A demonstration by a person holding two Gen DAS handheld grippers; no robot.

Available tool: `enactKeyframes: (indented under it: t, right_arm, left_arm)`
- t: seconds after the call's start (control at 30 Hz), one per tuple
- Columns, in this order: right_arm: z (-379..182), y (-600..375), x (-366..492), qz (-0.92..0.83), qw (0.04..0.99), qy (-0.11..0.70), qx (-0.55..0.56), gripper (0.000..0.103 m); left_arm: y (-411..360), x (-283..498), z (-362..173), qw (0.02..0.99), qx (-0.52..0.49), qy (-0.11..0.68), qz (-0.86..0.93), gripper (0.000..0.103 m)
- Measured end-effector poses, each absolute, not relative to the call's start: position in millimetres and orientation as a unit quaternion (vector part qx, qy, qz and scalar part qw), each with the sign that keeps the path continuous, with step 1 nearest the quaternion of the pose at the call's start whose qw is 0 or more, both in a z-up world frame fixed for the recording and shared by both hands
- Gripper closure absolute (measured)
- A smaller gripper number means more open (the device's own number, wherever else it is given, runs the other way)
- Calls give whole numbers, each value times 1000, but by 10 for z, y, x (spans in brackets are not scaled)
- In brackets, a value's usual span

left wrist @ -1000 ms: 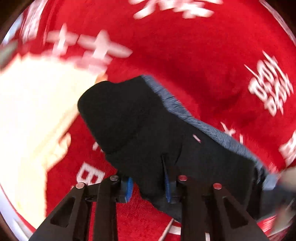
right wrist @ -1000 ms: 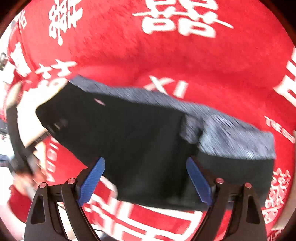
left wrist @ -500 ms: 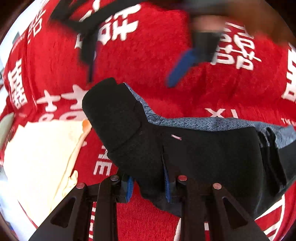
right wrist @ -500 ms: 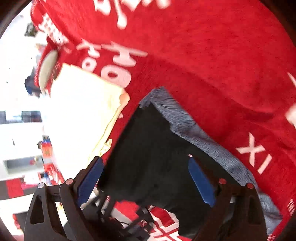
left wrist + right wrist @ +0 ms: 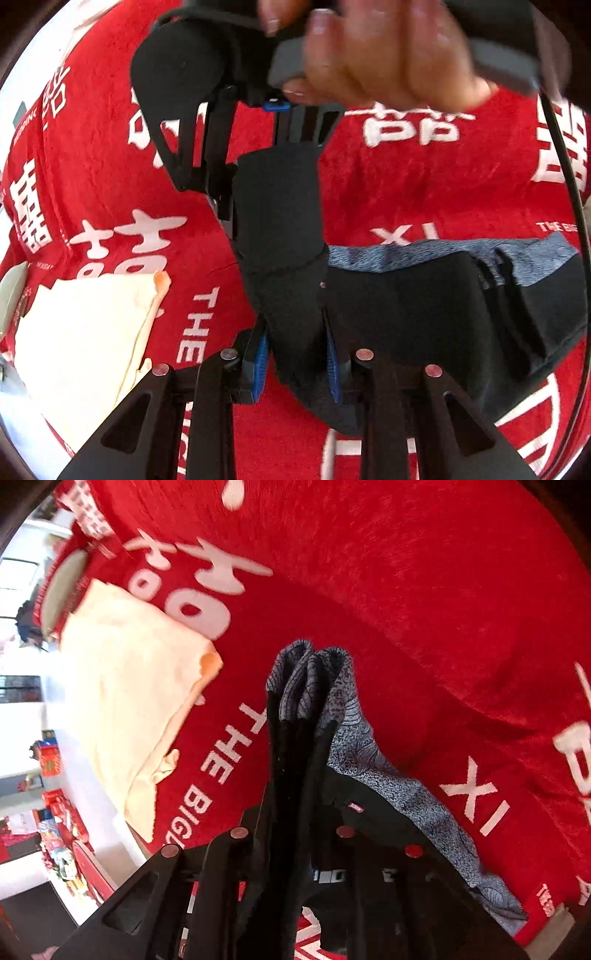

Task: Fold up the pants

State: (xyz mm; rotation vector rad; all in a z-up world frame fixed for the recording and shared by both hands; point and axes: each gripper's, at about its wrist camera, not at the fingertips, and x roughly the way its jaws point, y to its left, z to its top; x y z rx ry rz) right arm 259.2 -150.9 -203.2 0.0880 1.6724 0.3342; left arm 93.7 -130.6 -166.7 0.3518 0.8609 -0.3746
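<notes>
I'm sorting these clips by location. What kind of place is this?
Probably an indoor room, perhaps a shop or storeroom, though that is a guess. The black pants lie on a red printed cloth beside a folded cream garment, and red boxes and packaged goods are stacked against a white wall behind.

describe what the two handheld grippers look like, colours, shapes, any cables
Both grippers are matte black frames with triangular cut-outs and round silver or reddish screw heads. The left gripper has ribbed blue finger pads. The right gripper, seen from the left wrist view, has a bulky rounded black housing, a grey handle bar and a thin black cable. The hand shows no sleeve or glove.
</notes>
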Motion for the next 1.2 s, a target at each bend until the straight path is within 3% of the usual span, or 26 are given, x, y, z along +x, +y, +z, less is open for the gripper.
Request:
enactKeyframes:
  t: [0.4, 0.73, 0.93, 1.2]
  right_arm:
    - [-1310, -2771, 1899, 165, 729, 633, 203, 88]
    - [-1005, -4089, 906, 113, 758, 564, 309, 87]
    - [-1117, -4813, 327, 77, 754, 538, 369, 87]
    - [-1662, -5465, -201, 34, 739, 538, 405, 87]
  left_arm:
    - [-1844, 536, -1140, 865, 143, 402, -266, 75]
    - [-2773, -37, -933, 815, 151, 411, -381, 76]
    - [-3283, -407, -1032, 788, 187, 414, -416, 76]
    - [-3835, -841, -1482, 756, 245, 431, -427, 76]
